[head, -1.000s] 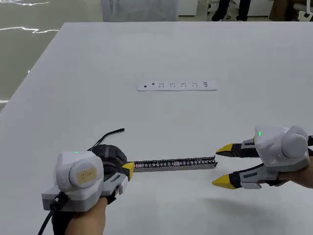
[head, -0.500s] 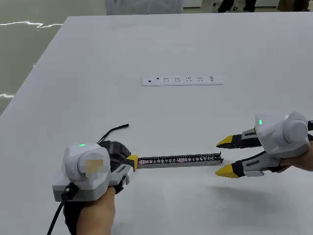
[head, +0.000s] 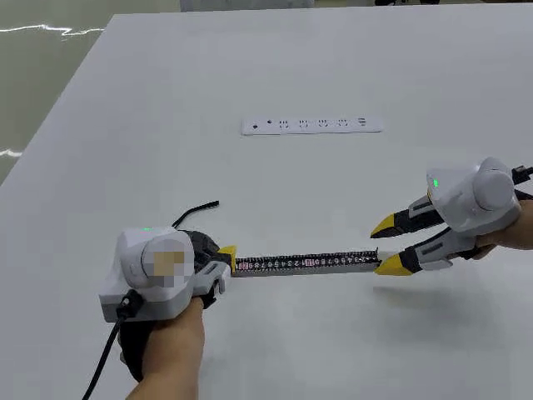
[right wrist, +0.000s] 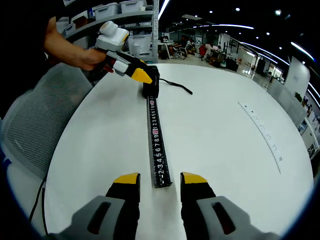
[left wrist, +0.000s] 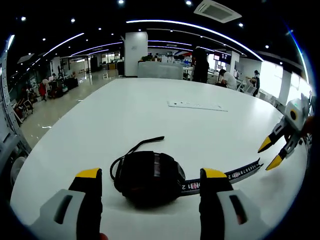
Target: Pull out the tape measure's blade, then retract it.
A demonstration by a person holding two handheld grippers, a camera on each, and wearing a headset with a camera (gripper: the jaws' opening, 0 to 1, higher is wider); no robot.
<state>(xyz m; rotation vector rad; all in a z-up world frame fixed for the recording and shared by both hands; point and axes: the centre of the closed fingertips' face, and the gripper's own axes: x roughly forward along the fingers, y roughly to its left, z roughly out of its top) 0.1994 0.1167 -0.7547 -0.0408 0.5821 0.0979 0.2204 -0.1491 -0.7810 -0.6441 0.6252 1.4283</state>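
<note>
The black tape measure case (left wrist: 147, 176) lies on the white table, mostly hidden behind my left gripper (head: 218, 262) in the head view. My left gripper (left wrist: 152, 175) stands open, its yellow-tipped jaws on either side of the case's near end. The marked blade (head: 304, 263) runs out to the right, flat on the table. Its end (right wrist: 161, 184) lies between the tips of my right gripper (right wrist: 160, 178), which is open and not touching it. In the head view the right gripper (head: 387, 247) hovers at the blade's end.
A white power strip (head: 312, 125) lies flat farther back on the table. The case's black wrist strap (head: 196, 212) curls off behind it. A grey mesh chair (right wrist: 40, 115) stands by the table's near edge. People stand at the far end of the room.
My right gripper has come in to the blade's end, and its jaws now straddle that end with a narrower gap. The left gripper has stayed at the case.
</note>
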